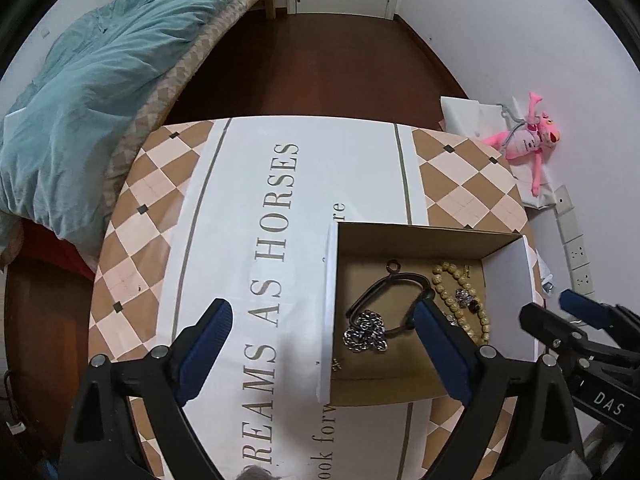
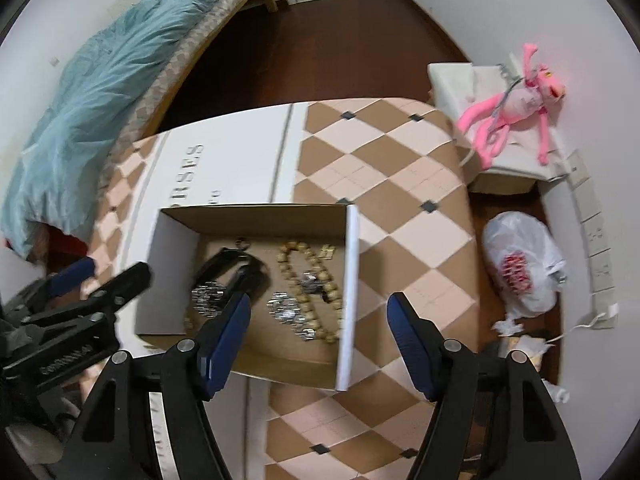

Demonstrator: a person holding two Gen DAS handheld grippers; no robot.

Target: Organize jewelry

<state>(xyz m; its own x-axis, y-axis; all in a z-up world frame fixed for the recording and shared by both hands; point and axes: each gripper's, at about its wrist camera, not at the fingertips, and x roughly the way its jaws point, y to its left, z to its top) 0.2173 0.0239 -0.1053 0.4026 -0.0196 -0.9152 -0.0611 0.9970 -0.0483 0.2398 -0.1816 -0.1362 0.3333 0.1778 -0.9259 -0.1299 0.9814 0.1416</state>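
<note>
Lettering on the tablecloth [image 1: 248, 184] reads "DREAMS AS HORSES", with a smaller line partly hidden by the cardboard box [image 1: 404, 236]. Inside the box lie a wooden bead string [image 1: 460, 300], a silver chain [image 1: 366, 334] and a dark cord loop [image 1: 390, 284]. Left gripper [image 1: 322, 344] hovers wide open and empty over the box's left wall. Right gripper [image 2: 320, 340] stands open, holding nothing, above its right wall. "DAS" shows on the right gripper's body.
</note>
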